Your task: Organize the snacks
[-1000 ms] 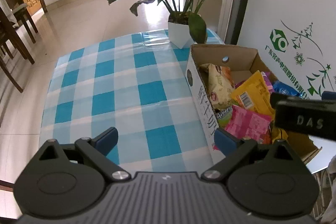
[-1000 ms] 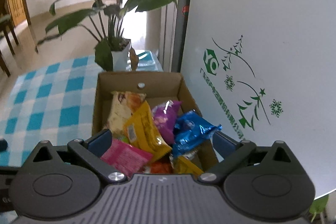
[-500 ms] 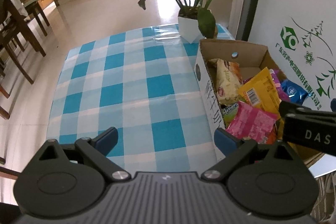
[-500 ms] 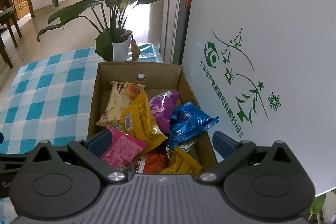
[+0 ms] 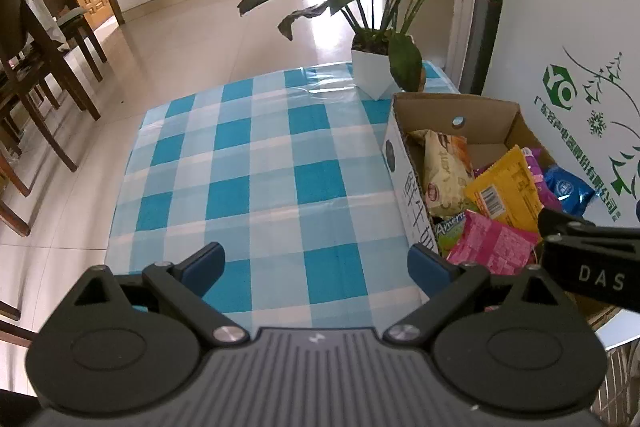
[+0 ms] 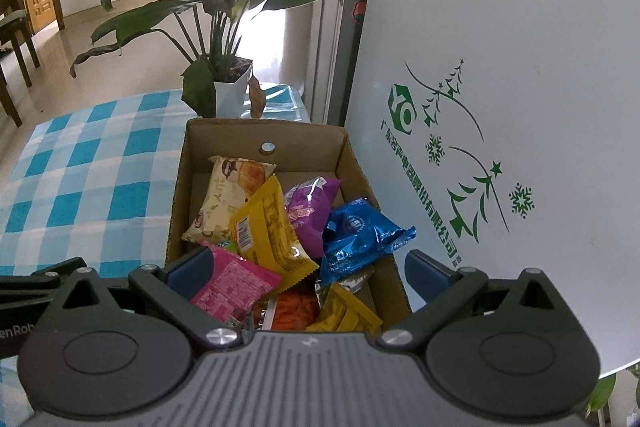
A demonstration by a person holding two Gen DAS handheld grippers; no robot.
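Changes since one second ago:

- Left tool [image 5: 316, 261]: drawn back and raised; more of the checked counter [image 5: 256, 163] and the floor beyond it shows, and chairs [image 5: 36, 67] enter on the left.
- Right tool [image 6: 306, 267]: drawn back from the cardboard box [image 6: 262, 137]; orange packet [image 6: 296, 307] and lower yellow packet [image 6: 348, 315], formerly hidden or partly hidden, now visible at the near end.
- Right tool's body [image 5: 588, 259], seen from the left wrist: shifted lower against the box.
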